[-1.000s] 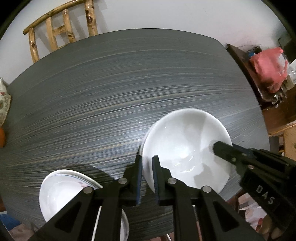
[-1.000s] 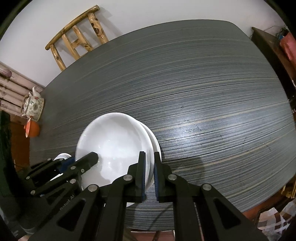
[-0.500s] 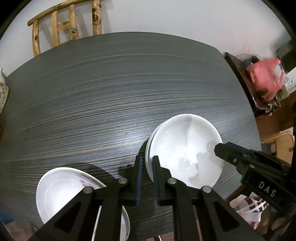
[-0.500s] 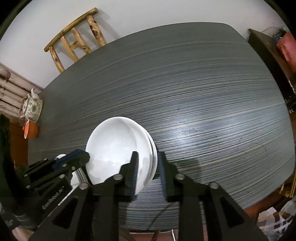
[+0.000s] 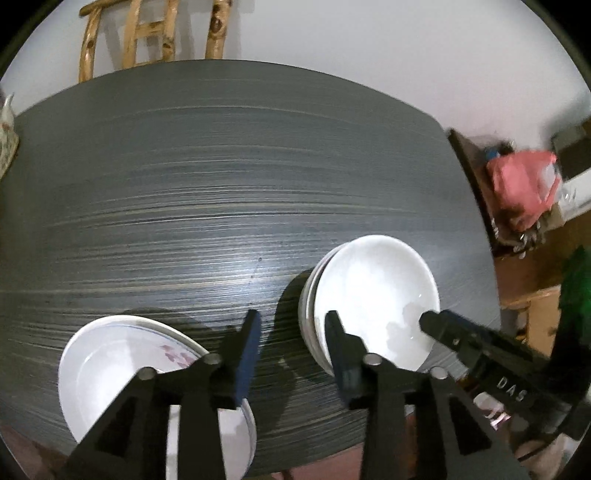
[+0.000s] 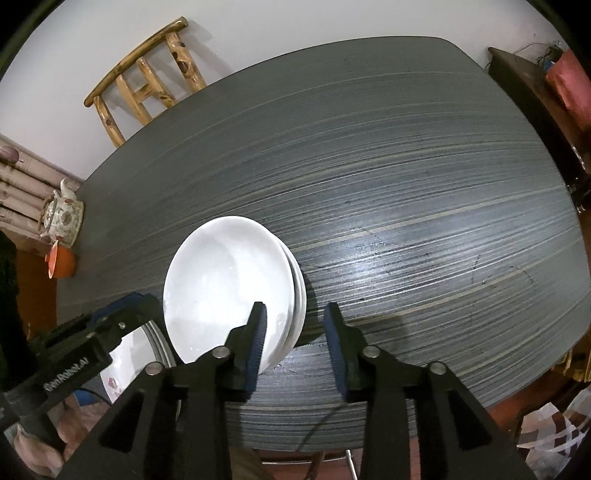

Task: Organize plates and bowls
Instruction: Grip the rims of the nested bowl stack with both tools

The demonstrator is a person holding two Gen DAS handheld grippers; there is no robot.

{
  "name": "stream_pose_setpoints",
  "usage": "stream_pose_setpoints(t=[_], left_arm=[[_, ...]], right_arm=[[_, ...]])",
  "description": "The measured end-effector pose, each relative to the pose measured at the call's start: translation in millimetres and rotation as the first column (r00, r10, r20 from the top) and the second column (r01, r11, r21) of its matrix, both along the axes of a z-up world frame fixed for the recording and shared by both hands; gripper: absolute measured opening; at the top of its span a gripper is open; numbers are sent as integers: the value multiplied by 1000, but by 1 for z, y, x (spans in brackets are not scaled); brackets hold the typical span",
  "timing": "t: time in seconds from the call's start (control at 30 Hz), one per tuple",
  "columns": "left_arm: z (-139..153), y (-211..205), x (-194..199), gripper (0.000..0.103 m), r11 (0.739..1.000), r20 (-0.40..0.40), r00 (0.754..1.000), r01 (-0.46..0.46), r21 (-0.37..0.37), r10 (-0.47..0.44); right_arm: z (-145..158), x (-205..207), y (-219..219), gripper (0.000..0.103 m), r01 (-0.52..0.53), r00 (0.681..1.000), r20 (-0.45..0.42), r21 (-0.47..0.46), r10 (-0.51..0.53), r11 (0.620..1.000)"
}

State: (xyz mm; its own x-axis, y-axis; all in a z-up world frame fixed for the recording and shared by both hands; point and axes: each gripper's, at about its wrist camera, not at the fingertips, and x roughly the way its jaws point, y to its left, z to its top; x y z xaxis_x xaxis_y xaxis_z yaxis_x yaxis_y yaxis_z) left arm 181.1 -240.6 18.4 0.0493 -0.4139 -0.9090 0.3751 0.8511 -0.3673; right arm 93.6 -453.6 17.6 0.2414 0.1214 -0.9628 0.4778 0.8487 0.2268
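Observation:
A stack of white bowls (image 5: 373,291) (image 6: 229,280) stands on the dark striped table (image 5: 221,203) near its front edge. My left gripper (image 5: 293,332) hangs over the stack's left rim, its jaws opening; the rim lies between the fingers and the pads do not press on it. My right gripper (image 6: 294,325) straddles the right rim in the same way, jaws opening and pads clear of it. Each gripper shows in the other's view: the right gripper (image 5: 436,325) and the left gripper (image 6: 136,306). A stack of white plates with a pink flower print (image 5: 122,369) (image 6: 133,354) lies to the left.
A wooden chair (image 5: 147,33) (image 6: 144,85) stands behind the table. A flowered teapot (image 6: 61,218) and an orange cup (image 6: 61,262) sit at the table's left edge. A red bag (image 5: 521,188) lies on dark furniture (image 6: 535,96) to the right.
Both grippers were shut on the top bowl's rim; both have let go and spread their jaws. The bowl now rests on the stack. The left gripper has drifted left of the stack.

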Motion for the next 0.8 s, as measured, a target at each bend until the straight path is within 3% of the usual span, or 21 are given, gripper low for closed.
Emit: stream_pose_setpoints(t=[0.3,0.8], left_arm=[[-8,8,8,41,996,-70,997,-38,-77,32],[-30,3,8,41,997,-73,995,-76,-24,74]], right_arm=[[-2,-3,-1,34,7,1000,0,18,-7,1000],[-21,5,-4,33,-2,1000,-27,31,3,1000]])
